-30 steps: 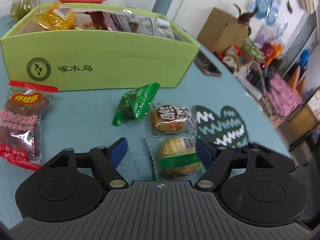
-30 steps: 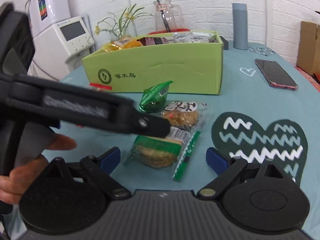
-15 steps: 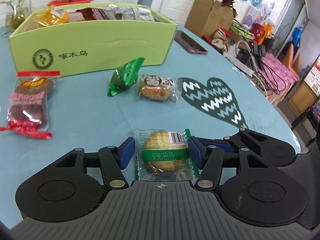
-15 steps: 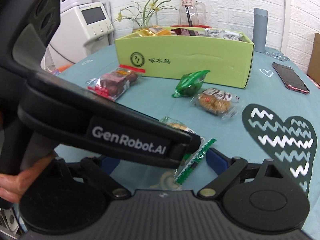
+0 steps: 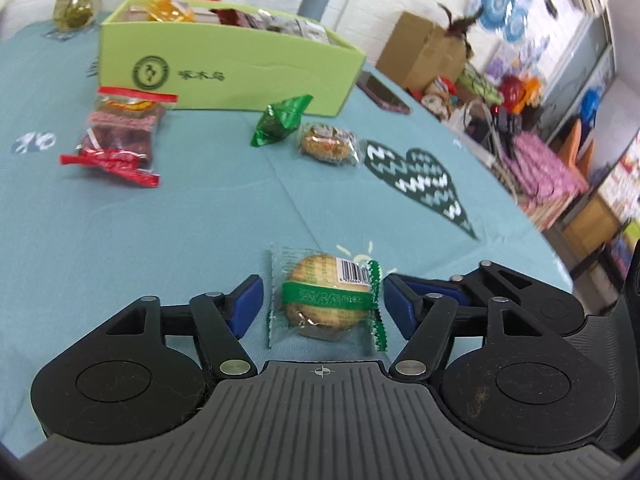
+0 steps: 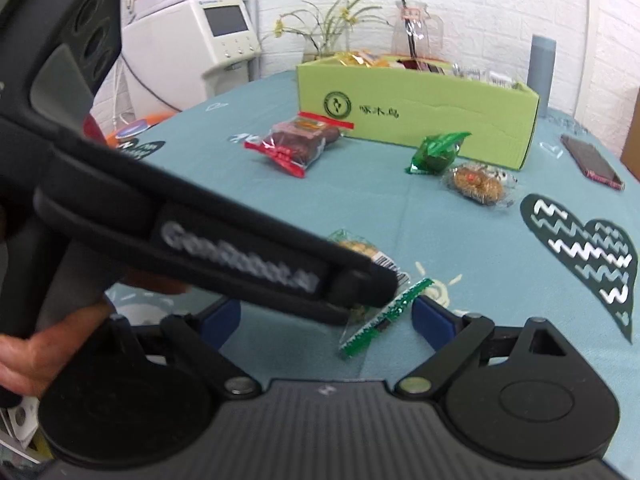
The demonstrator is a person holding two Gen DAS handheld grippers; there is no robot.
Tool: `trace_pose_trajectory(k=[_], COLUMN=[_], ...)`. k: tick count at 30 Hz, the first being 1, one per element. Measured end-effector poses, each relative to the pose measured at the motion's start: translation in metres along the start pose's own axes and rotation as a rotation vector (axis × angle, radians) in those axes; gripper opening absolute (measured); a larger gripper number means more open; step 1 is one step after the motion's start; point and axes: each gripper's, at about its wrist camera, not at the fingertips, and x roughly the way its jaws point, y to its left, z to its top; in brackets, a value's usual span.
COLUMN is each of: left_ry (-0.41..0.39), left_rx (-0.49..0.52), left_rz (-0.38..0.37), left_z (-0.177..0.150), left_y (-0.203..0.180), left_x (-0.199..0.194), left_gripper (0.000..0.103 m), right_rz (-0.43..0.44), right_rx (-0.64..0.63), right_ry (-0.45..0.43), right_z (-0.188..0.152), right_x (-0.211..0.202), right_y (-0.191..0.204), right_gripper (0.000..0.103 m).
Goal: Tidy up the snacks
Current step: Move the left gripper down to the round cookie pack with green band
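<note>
Between the opening pads of the left hand-held gripper (image 5: pixel 322 304), untouched: wrapped pastry (image 5: pixel 325 298), lower centre, on the table (image 5: pixel 160 240). Risk: crinkly wrapper slipping free. Right hand-held gripper (image 6: pixel 326 318): released, empty

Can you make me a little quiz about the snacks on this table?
1. What colour is the box? A red, B green, C blue.
2. True or false: the phone lies inside the box.
3. How many wrapped snacks lie on the table outside the box?

Key:
1. B.
2. False. It lies on the table beside the box.
3. Four: the red pack, the green packet, the cake and the biscuit.
</note>
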Motion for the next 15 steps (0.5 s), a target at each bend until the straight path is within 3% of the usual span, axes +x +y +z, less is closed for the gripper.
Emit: trace_pose_trajectory(k=[3,6,9,15], left_ry=[-0.033,-0.003,-0.004,-0.022], left_rx=[-0.062,-0.089,-0.129,-0.171], left_rz=[-0.029,-0.044,-0.012,0.021], left_z=[0.0,0.003,0.003,0.003], left_y=[0.007,0.009,0.014,0.024], left_x=[-0.011,-0.003,-0.001,-0.008], left_gripper=[0.058,0.055,0.054,0.054], right_rz=[-0.05,0.005,0.069,0.125], right_rx=[-0.046,-0.062,-0.07,0.012], right_ry=[-0.033,-0.024,0.02,0.018], right_z=[0.007,0.014,0.013,0.004], right_x=[-0.003,0.011,0.026,0.004], right_y=[-0.005,-0.012,-0.012,0.004], right_gripper=[0.093,0.093,0.093,0.093])
